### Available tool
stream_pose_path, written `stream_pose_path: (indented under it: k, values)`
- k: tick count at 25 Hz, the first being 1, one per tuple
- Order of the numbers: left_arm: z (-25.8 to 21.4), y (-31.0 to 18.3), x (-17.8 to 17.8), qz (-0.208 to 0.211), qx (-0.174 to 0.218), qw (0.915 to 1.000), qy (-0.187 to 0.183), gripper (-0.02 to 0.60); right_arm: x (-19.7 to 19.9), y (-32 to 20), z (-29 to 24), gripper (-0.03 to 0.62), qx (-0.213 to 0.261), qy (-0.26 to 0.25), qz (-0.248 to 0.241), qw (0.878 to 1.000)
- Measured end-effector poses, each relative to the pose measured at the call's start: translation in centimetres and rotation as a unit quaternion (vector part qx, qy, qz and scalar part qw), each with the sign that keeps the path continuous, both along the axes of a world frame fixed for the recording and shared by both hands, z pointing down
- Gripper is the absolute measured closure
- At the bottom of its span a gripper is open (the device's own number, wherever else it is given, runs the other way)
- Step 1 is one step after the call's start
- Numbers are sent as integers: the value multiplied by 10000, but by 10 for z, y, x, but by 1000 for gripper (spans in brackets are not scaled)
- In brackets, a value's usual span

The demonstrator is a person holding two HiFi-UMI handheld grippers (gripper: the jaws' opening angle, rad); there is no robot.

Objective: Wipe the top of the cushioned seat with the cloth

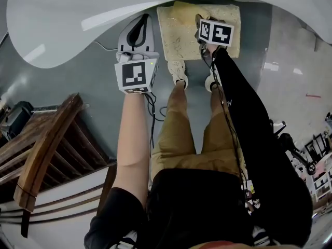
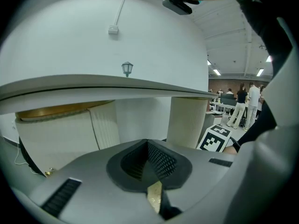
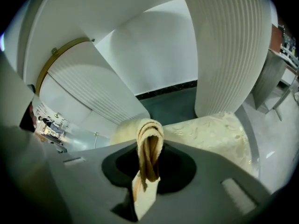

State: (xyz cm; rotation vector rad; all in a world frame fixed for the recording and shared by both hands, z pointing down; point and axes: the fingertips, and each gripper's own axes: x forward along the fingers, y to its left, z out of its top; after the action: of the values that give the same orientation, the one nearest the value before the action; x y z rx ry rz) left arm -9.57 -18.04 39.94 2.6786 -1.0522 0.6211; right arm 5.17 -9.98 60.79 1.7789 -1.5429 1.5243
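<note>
The cushioned seat (image 1: 179, 32) is a cream, patterned square on the floor just ahead of the person's feet; it also fills the lower right of the right gripper view (image 3: 215, 134). My right gripper (image 1: 201, 22) hangs over the seat's right half, shut on a folded beige cloth (image 3: 149, 146) that loops up between the jaws. In the head view the cloth is hidden by the gripper. My left gripper (image 1: 137, 29) is left of the seat, above the grey floor, jaws shut with nothing in them (image 2: 147, 147).
A white round tabletop (image 1: 78, 19) overhangs the far side, on ribbed white pedestals (image 3: 229, 45). A dark wooden chair (image 1: 46, 144) stands at the left. The person's shoes (image 1: 179, 72) rest at the seat's near edge. People stand far off (image 2: 243, 101).
</note>
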Motion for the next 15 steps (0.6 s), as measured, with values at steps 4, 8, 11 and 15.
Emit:
stream_pose_path:
  k: [4,8,11,15]
  values:
    - [8,12,29,40,-59,10000,-3,577,56,18,-2,536,-44,263,189,9995]
    - [6,23,61,97,-80,9999,23,577,112,40,-6,536,-135,518,310,9981]
    - [5,31,83,111,-104,9999,54,577,153,57,-6,536,-233,754,389,9961]
    - [8,38,102,98,-119,9999,43,577,204,77,-6,536,-377,1168,598,9906]
